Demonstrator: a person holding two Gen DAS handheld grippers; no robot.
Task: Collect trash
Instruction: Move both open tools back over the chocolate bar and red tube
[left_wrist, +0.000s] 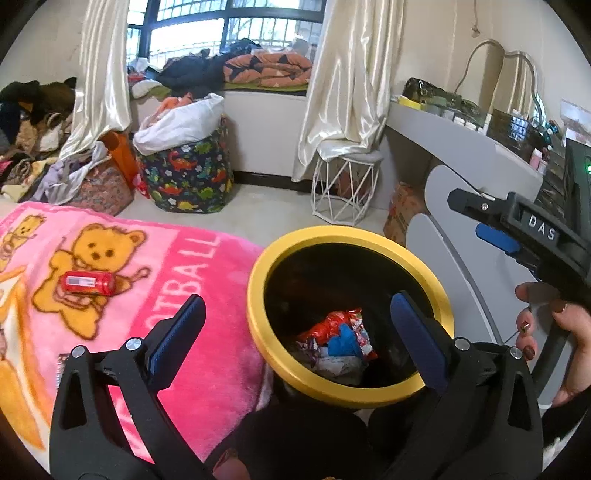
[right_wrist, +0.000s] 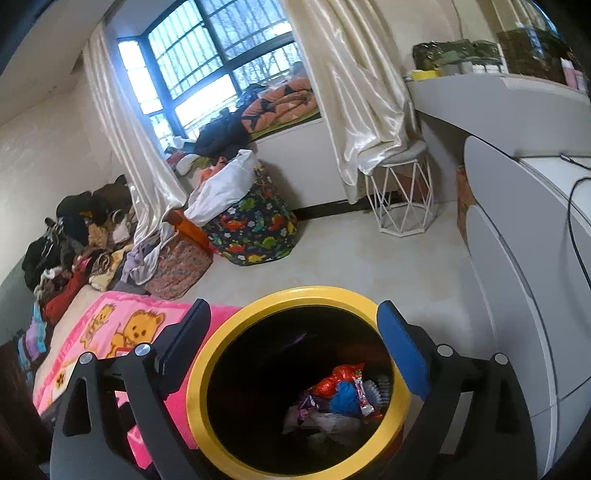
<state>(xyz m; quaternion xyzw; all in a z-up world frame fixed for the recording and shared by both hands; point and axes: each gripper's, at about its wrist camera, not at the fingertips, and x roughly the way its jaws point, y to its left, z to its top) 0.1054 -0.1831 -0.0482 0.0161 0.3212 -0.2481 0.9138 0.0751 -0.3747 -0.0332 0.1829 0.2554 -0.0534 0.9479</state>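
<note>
Pink blanket (left_wrist: 207, 295) bears red can (left_wrist: 88, 282); bin (left_wrist: 258, 295) (yellow-rimmed) beside.

Each gripper is built from a matte black frame with triangular cut-outs, and two silver round-head screws are seen at each finger pivot. The left gripper (left_wrist: 295, 325) is fitted with flat blue pads on its fingers (left_wrist: 417, 339); the right gripper (right_wrist: 291, 347) is fitted likewise. A white "DAS" marking is carried on the right gripper's body — seen from the left wrist view. The right hand (left_wrist: 554, 332) is finished with dark red nail polish.
</note>
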